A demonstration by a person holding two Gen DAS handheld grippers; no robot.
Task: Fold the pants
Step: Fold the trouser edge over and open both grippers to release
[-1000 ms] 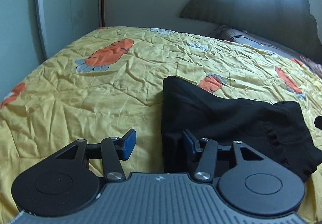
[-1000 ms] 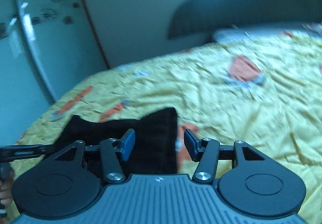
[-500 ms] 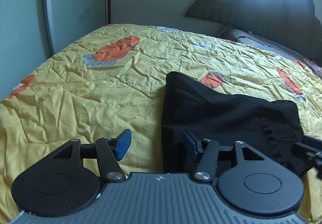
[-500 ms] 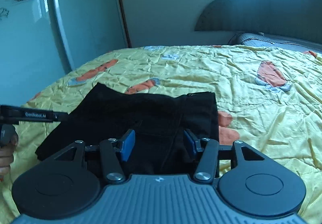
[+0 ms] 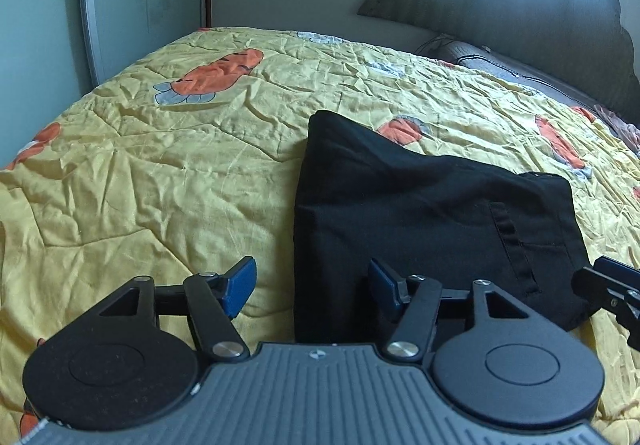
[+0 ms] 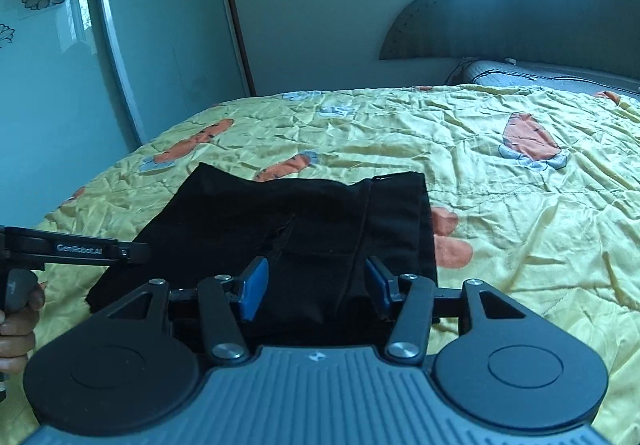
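Observation:
Black pants (image 5: 420,205) lie folded into a compact stack on the yellow quilt (image 5: 160,173); they also show in the right wrist view (image 6: 304,221). My left gripper (image 5: 312,287) is open and empty, straddling the stack's near left edge. My right gripper (image 6: 314,287) is open and empty, over the stack's near right part by the waistband. The right gripper's tip shows at the right edge of the left wrist view (image 5: 608,285). The left gripper's body shows at the left of the right wrist view (image 6: 72,249), with the hand holding it.
The bed's quilt (image 6: 520,205) has orange carrot prints. A dark padded headboard (image 5: 520,13) and a pillow (image 6: 540,73) are at the far right. A glass wardrobe door with flower decals (image 6: 120,25) stands to the left of the bed.
Both grippers stayed open. The right wrist view swung from blurred to steady and settled over the pants' waistband side. The left gripper drew slightly closer to the stack.

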